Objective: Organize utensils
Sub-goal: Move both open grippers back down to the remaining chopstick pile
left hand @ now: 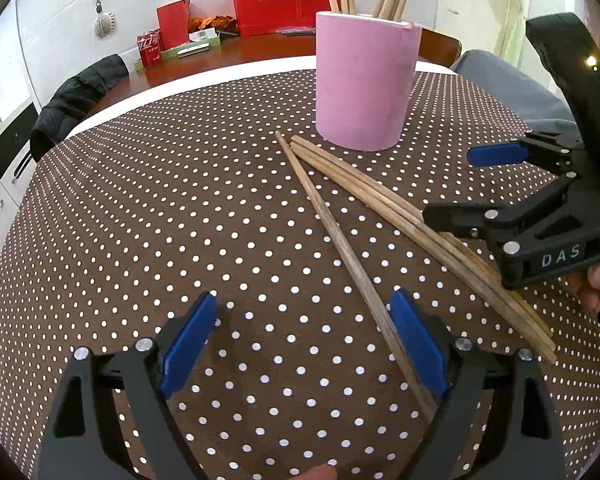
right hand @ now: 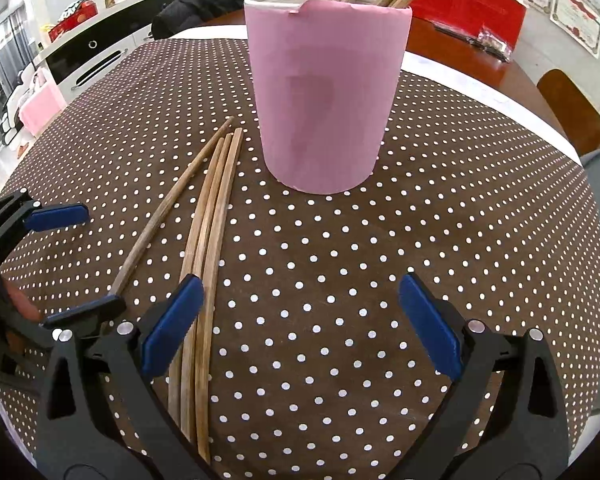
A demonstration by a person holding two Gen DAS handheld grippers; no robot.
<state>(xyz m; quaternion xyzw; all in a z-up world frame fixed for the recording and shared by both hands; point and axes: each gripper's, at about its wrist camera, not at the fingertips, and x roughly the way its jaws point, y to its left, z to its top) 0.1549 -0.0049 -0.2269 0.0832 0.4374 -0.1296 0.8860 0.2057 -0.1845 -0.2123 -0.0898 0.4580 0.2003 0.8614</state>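
Left claw: nearest item in the left wrist view, at 6 o'clock. Jaws spread wide, nothing held. The single chopstick lies on the cloth and passes just inside the pad at 4 o'clock; whether it touches that pad cannot be told.

Right claw: nearest item in the right wrist view, at 6 o'clock. Jaws wide apart, nothing gripped. The chopstick bundle, three sticks lying side by side, runs under its pad at 7 o'clock, not between the jaws.

Pose: both claws tilt steeply down toward the tabletop, the right one seen at 3 o'clock from the left, hovering over the bundle's thick ends. A fingertip shows behind each handle.

Polka-dot cloth: brown, white dots, covers the tabletop.

Pink holder: upright at 12 o'clock beyond the loose sticks' tips, already holding several chopsticks.

Far field: dark jacket, red boxes, drink cans, cabinets.

Risks, as judged:
- Right claw is off-centre over the bundle; closing here would likely catch one stick or push the rest apart.
- Round sticks may roll on the cloth.
- Claws stand near each other; converging on the same sticks could make them collide.
- A low carry could tip the holder.
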